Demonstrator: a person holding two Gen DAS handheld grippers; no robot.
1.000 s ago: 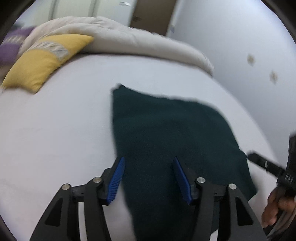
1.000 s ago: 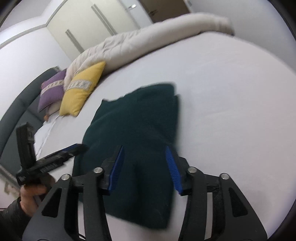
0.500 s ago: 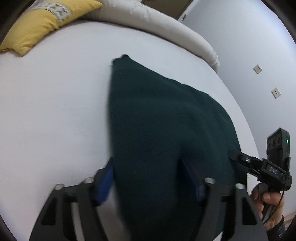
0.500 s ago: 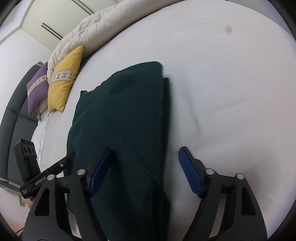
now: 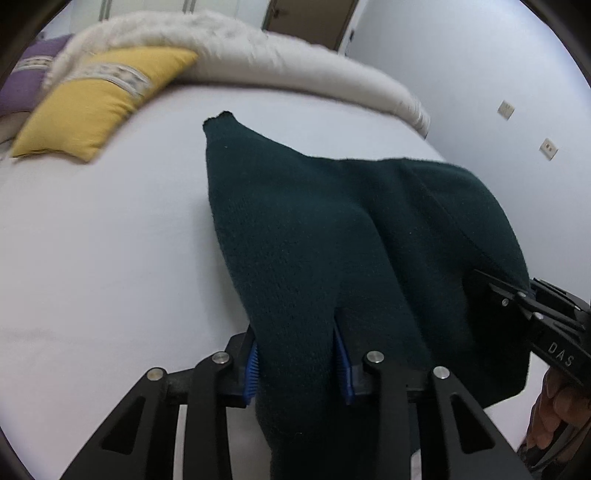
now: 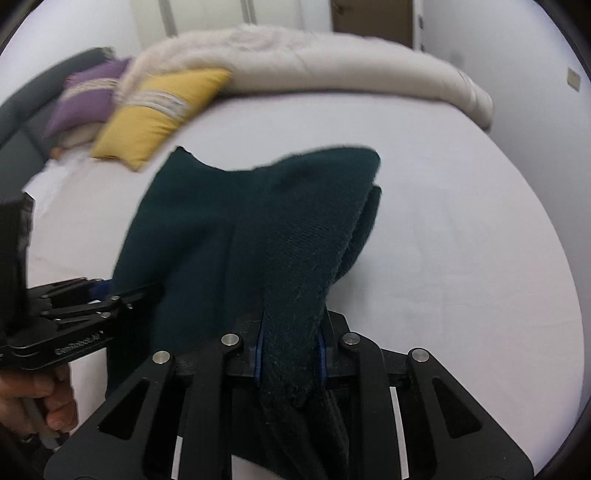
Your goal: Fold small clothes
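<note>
**Both grippers clamped on dark green knit, near edge raised off the bed**

Writing: on the body of the right gripper (image 5: 524,291), as seen from the left wrist, the letters "DAS" are read in white; the rest of the marking is cut off. On the side of the left gripper (image 6: 110,291), as seen from the right wrist, a white label is noted, too blurred to be read with certainty.

Left gripper (image 5: 299,365): jaws are closed on a bunched fold of the dark green knit garment (image 5: 314,236), the blue pads (image 5: 252,373) pressed against the fabric on either side.

Right gripper (image 6: 290,350): jaws are likewise closed on a thick fold of the garment (image 6: 258,229), with fabric hanging below the pads.

Garment: it is held at its near edge by both grippers, and the far part is seen lying on the white bed sheet (image 5: 92,240). A doubled layer is visible along its right edge in the right wrist view.

Surface and room: a yellow cushion (image 5: 99,103) with a patterned band and a purple cushion (image 6: 88,96) are noted at the head of the bed, beside a rolled cream duvet (image 6: 332,62). A brown door (image 5: 310,18), pale walls and two wall sockets (image 5: 506,109) are recorded behind
</note>
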